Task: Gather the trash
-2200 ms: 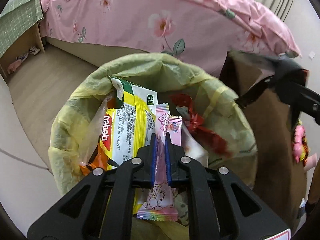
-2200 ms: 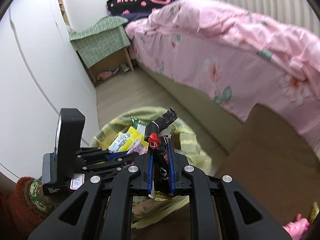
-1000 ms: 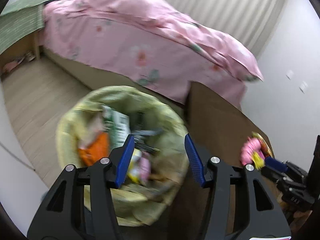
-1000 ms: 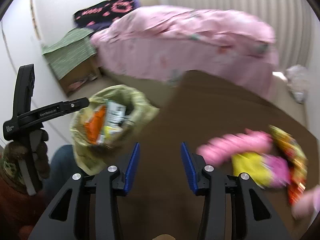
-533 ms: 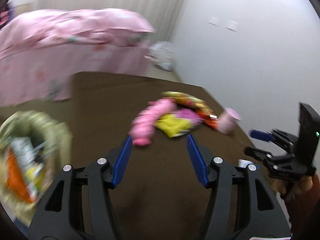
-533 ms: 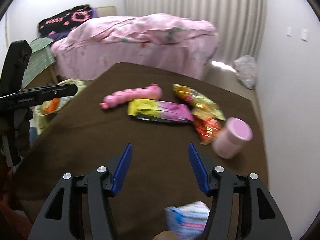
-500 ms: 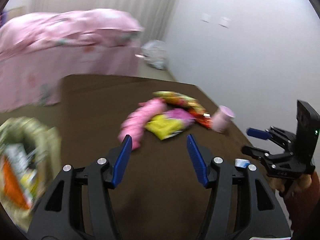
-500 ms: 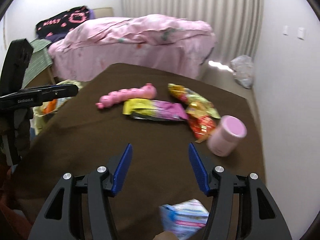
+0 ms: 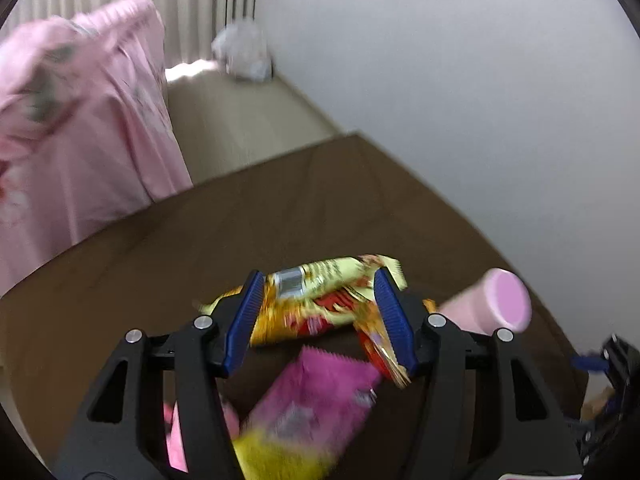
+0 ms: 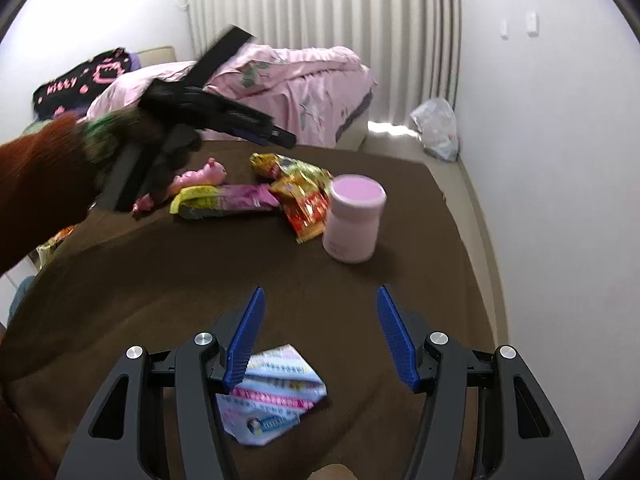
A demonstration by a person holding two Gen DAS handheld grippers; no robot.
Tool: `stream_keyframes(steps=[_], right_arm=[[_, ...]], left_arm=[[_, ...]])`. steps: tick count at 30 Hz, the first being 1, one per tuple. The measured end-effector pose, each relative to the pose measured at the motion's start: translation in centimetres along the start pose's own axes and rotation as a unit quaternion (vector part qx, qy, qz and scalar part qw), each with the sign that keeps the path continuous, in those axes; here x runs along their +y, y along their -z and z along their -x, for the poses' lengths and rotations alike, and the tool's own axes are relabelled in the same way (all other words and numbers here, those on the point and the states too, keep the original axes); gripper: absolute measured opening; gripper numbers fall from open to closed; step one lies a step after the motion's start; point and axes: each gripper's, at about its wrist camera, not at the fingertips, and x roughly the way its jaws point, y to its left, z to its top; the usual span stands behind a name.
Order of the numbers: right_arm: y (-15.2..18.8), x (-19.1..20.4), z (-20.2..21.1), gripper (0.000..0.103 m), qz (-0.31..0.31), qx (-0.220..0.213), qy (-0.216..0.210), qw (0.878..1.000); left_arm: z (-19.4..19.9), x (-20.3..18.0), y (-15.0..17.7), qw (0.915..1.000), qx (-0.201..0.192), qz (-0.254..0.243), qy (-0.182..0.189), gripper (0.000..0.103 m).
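My left gripper is open and hovers just above a yellow and red snack wrapper on the brown table; the wrapper sits between its blue pads. A pink and yellow wrapper lies just below it. From the right wrist view the left gripper reaches over the same wrappers and the pink and yellow wrapper. My right gripper is open and empty, above a light blue and pink wrapper near the table's front edge.
A pink lidded cup stands right of the wrappers, also in the left wrist view. A pink toy lies at the left. The brown table ends near a white wall. A pink-covered bed and a plastic bag lie beyond.
Both grippers let go of their wrappers at the bin and swung to the table. The left gripper has since moved in over the yellow and red wrapper; the right has lowered toward the blue wrapper.
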Motion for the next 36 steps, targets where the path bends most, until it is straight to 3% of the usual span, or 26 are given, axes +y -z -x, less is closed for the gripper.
stream_keyframes(steps=[4,7,11,15,25,29,31,34,36], right_arm=[[1.3,-1.4,-0.3,0.055,-0.025,0.010,-0.009,1.000],[1.6,-1.8,-0.4,0.055,-0.036,0.011,-0.020,0.999],[1.5,-1.4,-0.8,0.055,-0.043,0.011,-0.030,0.999],[1.5,-0.2,-0.4,0.055,-0.033,0.008,-0.043,0.999],[-1.1,3.1,-2.4,0.055,-0.024,0.025,-0.087,0.996],[-2.4,4.5,-5.9,0.054,-0.013,0.086,-0.102,0.991],[-2.1,5.7,-7.3,0.047,-0.002,0.120,-0.113,0.986],[-1.6,7.2,-7.0,0.037,0.031,0.119,-0.123,0.985],[-1.4,7.8,-6.5,0.024,0.045,0.113,-0.125,0.985]], left_arm=[[-2.8,-0.3,0.0,0.9984,0.050,-0.021,-0.013,0.054],[-2.3,-1.1,1.3,0.9964,0.079,-0.028,-0.011,0.044],[-0.4,-2.4,4.5,0.9942,0.093,-0.046,-0.028,0.023],[2.1,-3.1,8.1,0.9943,0.092,-0.040,-0.035,0.018],[8.2,-4.5,14.9,0.9967,0.072,0.011,-0.036,0.017],[10.2,-4.2,16.3,0.9972,0.062,0.042,-0.003,0.019],[11.2,-4.1,16.7,0.9975,0.053,0.044,0.012,0.021],[13.1,-4.0,16.7,0.9985,0.033,0.034,0.025,0.028],[14.4,-4.4,16.7,0.9989,0.022,0.024,0.033,0.031]])
